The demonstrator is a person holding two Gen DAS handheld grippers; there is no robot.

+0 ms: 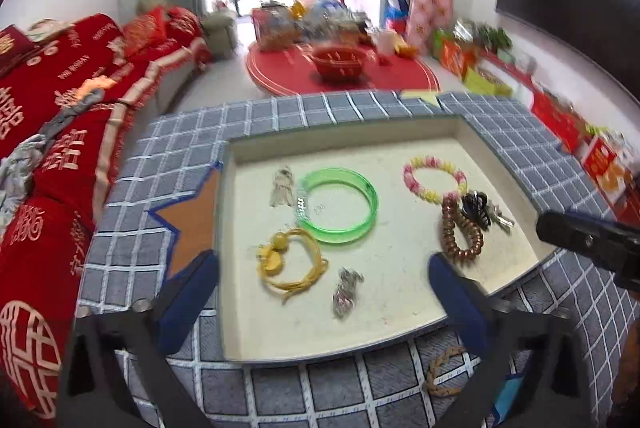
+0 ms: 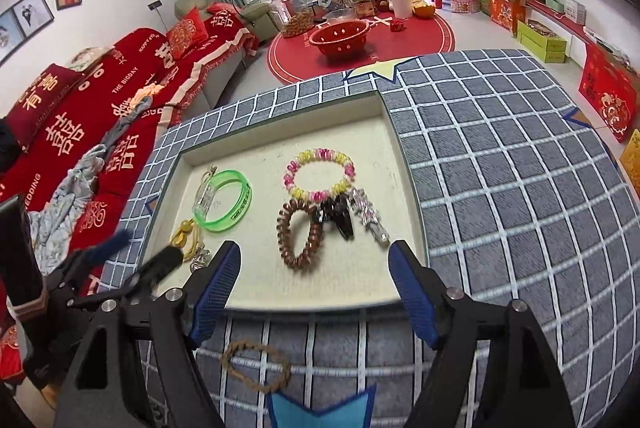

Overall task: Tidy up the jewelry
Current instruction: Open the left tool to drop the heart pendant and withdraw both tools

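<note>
Near the bottom of the right wrist view, a brown braided bracelet [image 2: 256, 364] lies on the checked surface [image 2: 500, 188], just outside the near rim of the cream tray [image 2: 404, 148] where the other jewelry is gathered. It is judged light, limp and a little springy, so it is best taken across one side of its loop, where the cord can be pinched flat. Inside the tray, the green bangle [image 2: 224, 204] looks rigid and smooth and may slip unless gripped across its band; the brown coil tie [image 2: 298, 238] is soft and stretchy; the pink and yellow bead bracelet [image 2: 320, 174] is loose on its string.

The right gripper [image 2: 314, 260] is seen with its fingers [image 2: 412, 292] spread wide, nothing held or touched. The left gripper [image 1: 324, 276] is likewise spread wide and empty, poised above the tray's near half.
</note>
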